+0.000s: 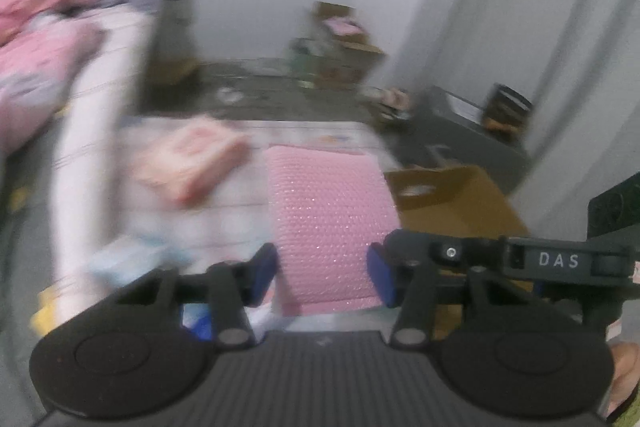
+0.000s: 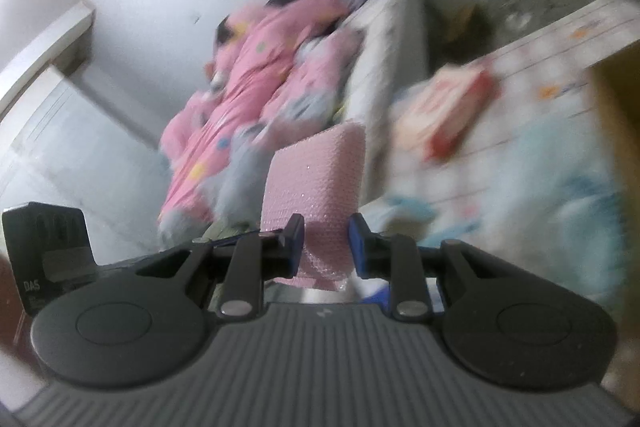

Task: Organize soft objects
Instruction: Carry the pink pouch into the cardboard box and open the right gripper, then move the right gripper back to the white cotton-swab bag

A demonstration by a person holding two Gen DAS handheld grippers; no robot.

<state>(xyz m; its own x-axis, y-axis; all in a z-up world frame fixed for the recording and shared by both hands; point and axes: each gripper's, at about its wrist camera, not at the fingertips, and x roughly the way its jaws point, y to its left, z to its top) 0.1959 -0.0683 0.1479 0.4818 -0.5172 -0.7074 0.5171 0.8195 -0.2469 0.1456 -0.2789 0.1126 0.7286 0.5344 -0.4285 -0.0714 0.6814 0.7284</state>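
Above the bed's near edge, the pink bubble-wrap sheet point(image 1: 326, 211) hangs between both tools, left gripper point(image 1: 322, 277) half-open across its wide side, right gripper point(image 2: 323, 247) pinched narrow on its crumpled end, likely shared hold to keep it flat.

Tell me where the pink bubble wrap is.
The pink bubble wrap is between the jaws of both grippers, centre of both wrist views, lifted above the patterned bed.
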